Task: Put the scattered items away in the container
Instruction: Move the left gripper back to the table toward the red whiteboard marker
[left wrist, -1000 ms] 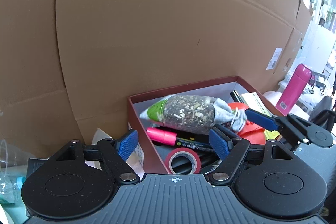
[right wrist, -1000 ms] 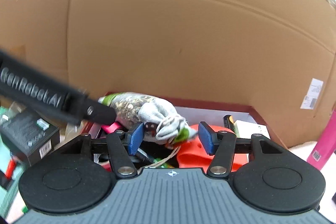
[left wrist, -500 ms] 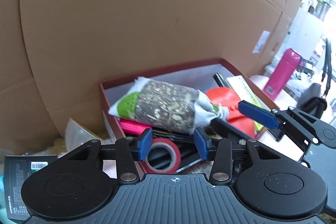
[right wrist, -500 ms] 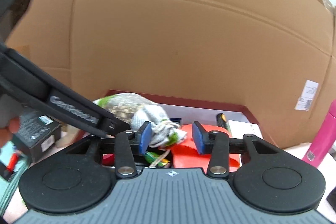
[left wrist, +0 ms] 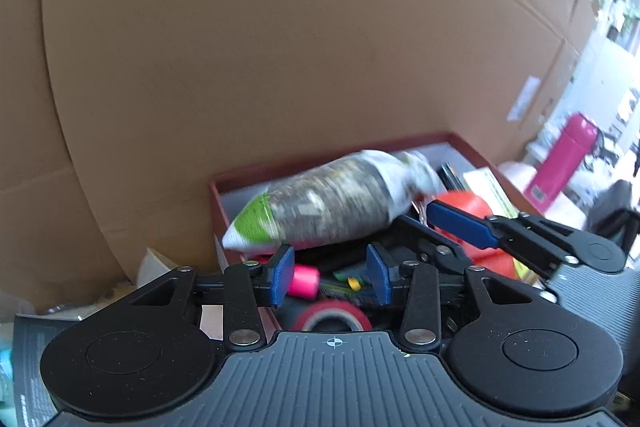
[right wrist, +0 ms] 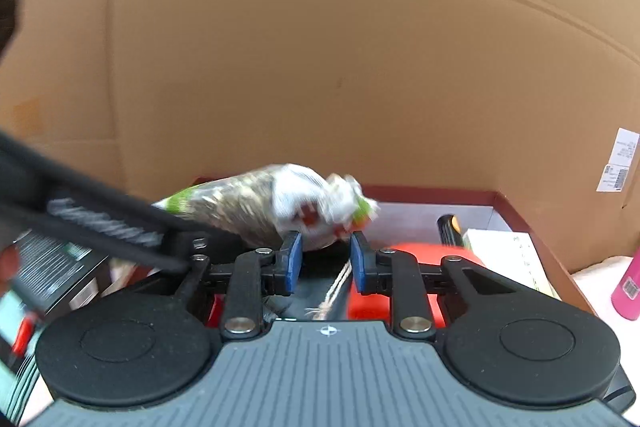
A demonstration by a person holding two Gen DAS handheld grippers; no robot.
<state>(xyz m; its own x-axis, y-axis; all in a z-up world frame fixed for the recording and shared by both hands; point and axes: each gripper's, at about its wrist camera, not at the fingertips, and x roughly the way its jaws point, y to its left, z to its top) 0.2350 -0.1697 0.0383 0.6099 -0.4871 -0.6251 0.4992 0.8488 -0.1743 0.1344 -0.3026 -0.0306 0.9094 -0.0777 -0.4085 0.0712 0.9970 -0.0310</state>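
Two grippers hang over a dark red cardboard box [left wrist: 460, 139] that stands against a large brown corrugated cardboard sheet [left wrist: 280, 47]. The left gripper [left wrist: 330, 281] has its blue-padded fingers apart with a clear gap between them, and nothing sits in that gap. The right gripper [right wrist: 325, 263] also has its fingers parted with a narrow gap; a thin piece of twine [right wrist: 334, 291] runs below that gap, though I cannot tell whether the pads touch it.

A white mesh sack with a green tip, filled with speckled brown dried mix [left wrist: 328, 205], lies tilted on top of the other contents of the box, its green end toward the left wall and its gathered white end higher, toward the back. It is motion-blurred in both views, so it may not be fully at rest.

Under the sack lie a pink highlighter marker [left wrist: 304, 281] and a roll of red tape [left wrist: 332, 319] at the near edge of the box. An orange-red plastic piece [right wrist: 432, 255] fills the right part of the box, with a white printed card [right wrist: 512, 259] beside it. A magenta bottle [left wrist: 562, 157] stands outside the box on the right.
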